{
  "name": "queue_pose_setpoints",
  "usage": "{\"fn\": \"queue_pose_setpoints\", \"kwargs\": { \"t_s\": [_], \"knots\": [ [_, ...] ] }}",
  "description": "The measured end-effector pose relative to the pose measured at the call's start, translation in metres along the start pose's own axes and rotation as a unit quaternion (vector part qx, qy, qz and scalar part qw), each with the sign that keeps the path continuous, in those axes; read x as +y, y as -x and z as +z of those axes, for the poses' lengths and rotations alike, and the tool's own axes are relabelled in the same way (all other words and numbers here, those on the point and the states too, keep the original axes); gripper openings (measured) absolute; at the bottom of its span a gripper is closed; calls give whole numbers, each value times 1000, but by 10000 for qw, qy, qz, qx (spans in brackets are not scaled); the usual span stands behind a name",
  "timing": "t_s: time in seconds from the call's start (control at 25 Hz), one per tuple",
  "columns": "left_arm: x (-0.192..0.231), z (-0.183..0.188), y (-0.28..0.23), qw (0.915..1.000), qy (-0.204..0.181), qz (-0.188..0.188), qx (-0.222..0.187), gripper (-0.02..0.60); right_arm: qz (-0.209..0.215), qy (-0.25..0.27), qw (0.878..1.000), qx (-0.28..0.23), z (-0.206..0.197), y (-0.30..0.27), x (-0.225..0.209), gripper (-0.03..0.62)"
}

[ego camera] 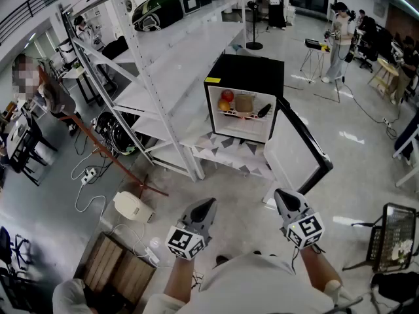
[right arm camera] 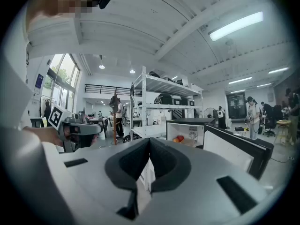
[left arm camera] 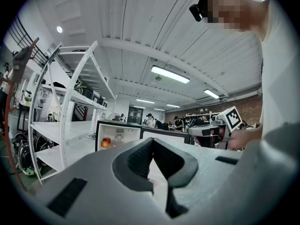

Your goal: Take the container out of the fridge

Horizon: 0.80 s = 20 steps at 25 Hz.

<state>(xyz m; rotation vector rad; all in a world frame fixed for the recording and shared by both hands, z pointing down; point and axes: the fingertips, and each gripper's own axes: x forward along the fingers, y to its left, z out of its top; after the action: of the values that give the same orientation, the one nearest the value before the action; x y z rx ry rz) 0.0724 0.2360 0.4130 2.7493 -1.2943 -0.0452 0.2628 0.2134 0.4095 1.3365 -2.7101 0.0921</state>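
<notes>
The small black fridge (ego camera: pixel 243 67) stands on a low white surface patterned with grey triangles (ego camera: pixel 222 152), just beside tall white metal shelving (ego camera: pixel 163 70). Its door (ego camera: pixel 298 149) hangs wide open to the right. On the wire shelf inside, the round tan container (ego camera: pixel 244 103) sits between red and orange fruit (ego camera: pixel 225 100) on its left and a dark object (ego camera: pixel 264 110) on its right, which is too small to make out. Both claws are held well short of the fridge, side by side and apart from each other, above the pale glossy floor (ego camera: pixel 366 175). In the left gripper view, the left claw (ego camera: pixel 209 203) has its two grey jaws pressed together at the tips with nothing between them. The fridge's lit interior, with the fruit and the container in it, shows beyond them. The right claw (ego camera: pixel 280 193) is likewise pressed together and empty, and it points toward the open fridge, with the door's inner white panel at its right. A cube with square markers rides on each gripper near the person's wrist. On the floor at the lower left lie a cream-coloured appliance (ego camera: pixel 133 207) with its cable and a slatted wooden crate (ego camera: pixel 111 261). A black wire basket (ego camera: pixel 396 234) stands at the far right. Several people (ego camera: pixel 340 41) stand in the background of the room.
</notes>
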Motion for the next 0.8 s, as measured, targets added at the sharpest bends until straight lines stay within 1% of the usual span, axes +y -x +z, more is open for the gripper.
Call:
{"fn": "queue_pose_setpoints", "kwargs": {
  "t_s": [0.28,0.52,0.8],
  "knots": [
    [2,1,1,10000,3,-37,-9,4,-13,28,10000,2,2,-1,3,6],
    [5,-3,9,10000,30,-36,11,4,50,15,10000,59,-1,-4,15,6],
    [18,-9,26,10000,70,-31,42,5,7,-25,9999,101,-5,-15,31,6]
  ]
}}
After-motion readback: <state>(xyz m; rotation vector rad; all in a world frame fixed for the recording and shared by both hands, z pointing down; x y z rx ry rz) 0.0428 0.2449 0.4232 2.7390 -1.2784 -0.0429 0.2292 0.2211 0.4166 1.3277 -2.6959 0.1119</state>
